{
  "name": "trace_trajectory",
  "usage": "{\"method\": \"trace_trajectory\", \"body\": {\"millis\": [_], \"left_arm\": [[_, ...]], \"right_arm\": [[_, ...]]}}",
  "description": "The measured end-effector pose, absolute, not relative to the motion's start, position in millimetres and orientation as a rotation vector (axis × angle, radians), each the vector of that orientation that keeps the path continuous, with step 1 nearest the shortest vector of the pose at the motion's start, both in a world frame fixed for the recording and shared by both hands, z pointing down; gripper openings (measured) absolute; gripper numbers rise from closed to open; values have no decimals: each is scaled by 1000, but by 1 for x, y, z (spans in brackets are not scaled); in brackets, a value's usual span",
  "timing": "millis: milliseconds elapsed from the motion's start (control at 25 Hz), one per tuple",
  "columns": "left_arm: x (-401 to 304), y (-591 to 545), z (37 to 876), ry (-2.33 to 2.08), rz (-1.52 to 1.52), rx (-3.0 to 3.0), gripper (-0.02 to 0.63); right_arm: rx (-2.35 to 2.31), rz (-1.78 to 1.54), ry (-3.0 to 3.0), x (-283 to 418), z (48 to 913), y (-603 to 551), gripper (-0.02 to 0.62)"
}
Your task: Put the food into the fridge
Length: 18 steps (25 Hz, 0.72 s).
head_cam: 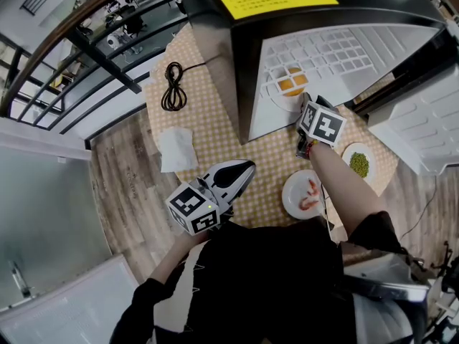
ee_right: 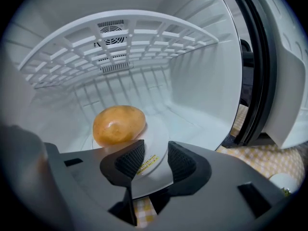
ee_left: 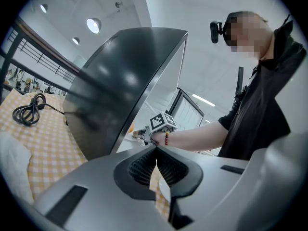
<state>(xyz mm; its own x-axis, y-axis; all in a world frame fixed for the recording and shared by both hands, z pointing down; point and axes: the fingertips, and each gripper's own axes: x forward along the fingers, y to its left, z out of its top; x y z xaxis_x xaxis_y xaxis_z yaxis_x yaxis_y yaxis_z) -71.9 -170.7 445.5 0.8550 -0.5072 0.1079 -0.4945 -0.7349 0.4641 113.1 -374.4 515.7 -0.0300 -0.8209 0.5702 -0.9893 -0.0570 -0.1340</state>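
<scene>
Right gripper view: a white plate [ee_right: 154, 134] bearing a round orange-brown food [ee_right: 119, 124] sits on the floor of the open fridge [ee_right: 207, 90].
The right gripper [ee_right: 155, 154] has its jaws spread, released, on either side of the plate's near rim. The left gripper [ee_left: 156, 150] is clenched shut on nothing, beside the fridge. On the checked table [head_cam: 208, 120], a plate of shrimp [head_cam: 304, 195] and a plate of green food [head_cam: 358, 164] lie outside.

The fridge floor [ee_right: 195, 126] beside the plate [ee_right: 156, 139] is left free; overhead, passage is limited by the rack [ee_right: 120, 32].
</scene>
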Motion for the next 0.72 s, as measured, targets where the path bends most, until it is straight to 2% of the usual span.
{"method": "trace_trajectory", "body": {"millis": [720], "left_arm": [[-75, -171, 448, -739, -39, 2533, 15]], "right_arm": [[1797, 436, -1908, 106, 518, -377, 163]]}}
